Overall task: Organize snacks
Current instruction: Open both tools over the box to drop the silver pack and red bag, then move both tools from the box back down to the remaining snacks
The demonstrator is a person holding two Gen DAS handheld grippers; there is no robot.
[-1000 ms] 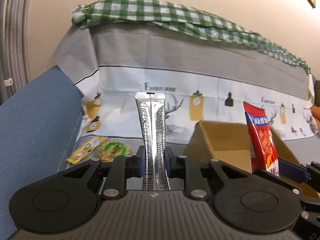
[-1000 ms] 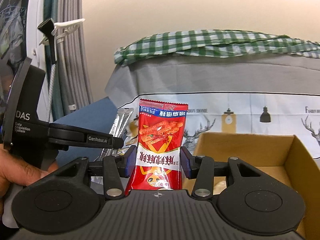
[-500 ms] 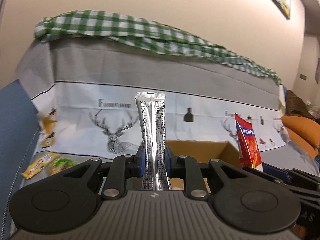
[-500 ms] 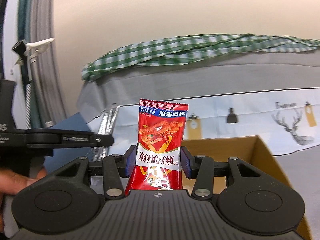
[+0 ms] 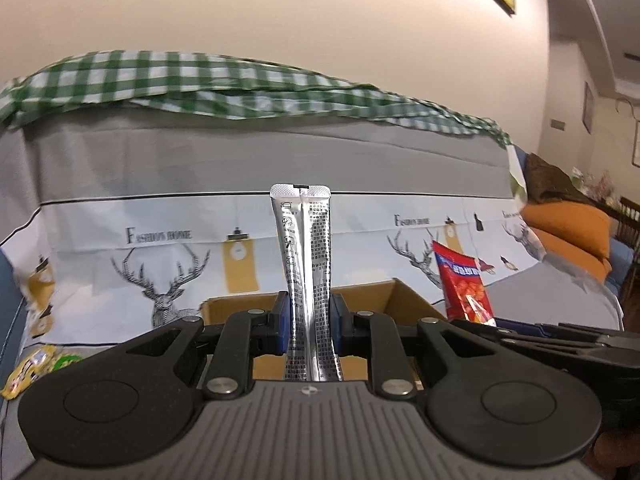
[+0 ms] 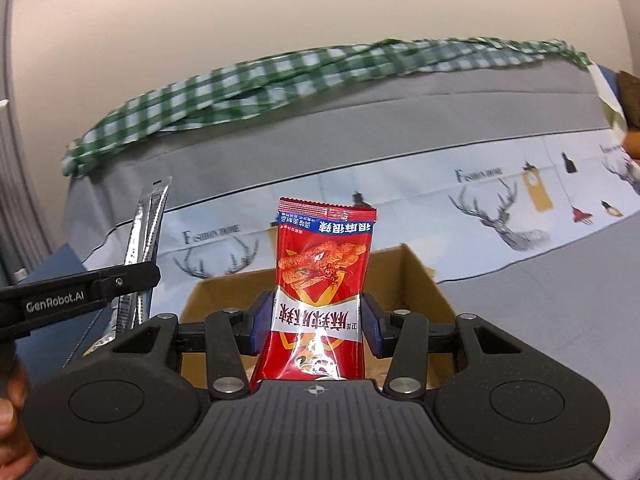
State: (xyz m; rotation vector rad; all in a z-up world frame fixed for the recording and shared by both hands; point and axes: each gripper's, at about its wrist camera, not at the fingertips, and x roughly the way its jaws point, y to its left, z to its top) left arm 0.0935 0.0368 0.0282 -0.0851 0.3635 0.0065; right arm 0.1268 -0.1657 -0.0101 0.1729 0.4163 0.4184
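Observation:
My left gripper (image 5: 310,322) is shut on a tall silver stick packet (image 5: 304,248) that stands upright between its blue pads. My right gripper (image 6: 318,322) is shut on a red snack bag (image 6: 324,272), also upright. An open cardboard box (image 5: 376,300) sits just beyond both grippers on the sofa seat; in the right wrist view the box (image 6: 416,276) lies right behind the red bag. The red bag (image 5: 464,288) shows at the right of the left wrist view, and the silver packet (image 6: 146,240) at the left of the right wrist view.
Yellow and green snack packets (image 5: 36,364) lie on the seat at far left. The sofa back (image 5: 240,160) wears a grey and deer-print cover with a green checked cloth (image 5: 200,80) on top. Orange cushions (image 5: 568,232) sit at far right. A hand (image 6: 12,420) holds the left gripper.
Both grippers have swung sideways along the sofa with their packets held. The box now lies straight ahead of both, and the loose packets have slid to the left edge.

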